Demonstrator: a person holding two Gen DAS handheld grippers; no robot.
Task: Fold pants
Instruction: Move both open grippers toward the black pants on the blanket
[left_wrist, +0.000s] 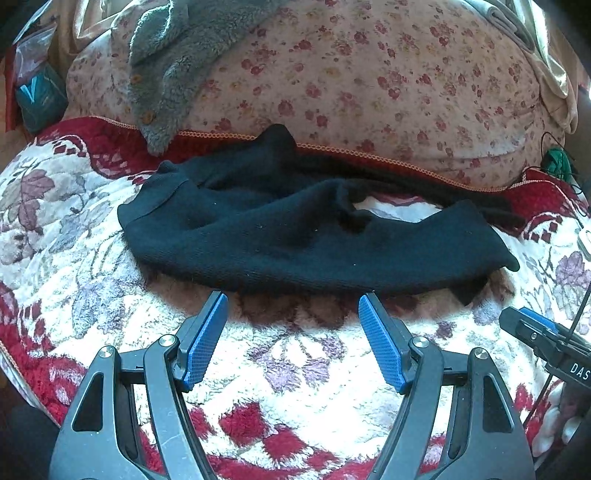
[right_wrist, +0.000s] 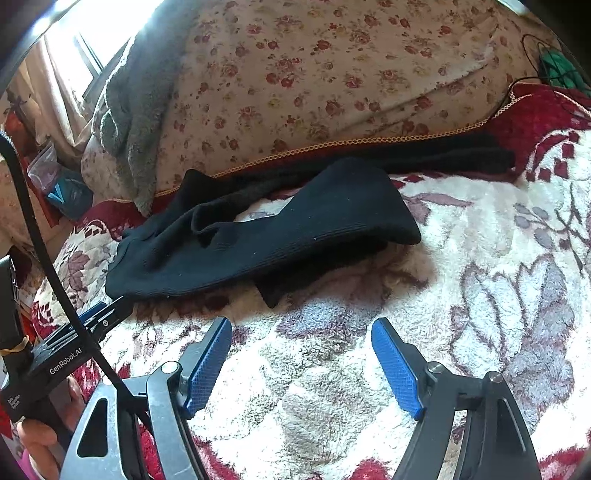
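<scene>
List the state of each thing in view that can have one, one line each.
Black pants: lying loosely spread on the fleece blanket, legs apart, not folded neatly.
Left gripper: open, empty, just short of the pants' near edge.
Right gripper: open, empty, over the blanket.
Grey fleece garment: draped over the floral duvet.

Left gripper (left_wrist: 291, 301), seen from its own wrist camera: black linkage arms spread, blue textured pads (left_wrist: 207, 336) set wide apart, nothing between them, tips angled downward. Right gripper (right_wrist: 301, 326), own view: jaws likewise wide, blue pads (right_wrist: 397, 369) bare and clear of any contact. At the lower left of the right view, a hand (right_wrist: 40, 435) grips the left gripper's handle
</scene>
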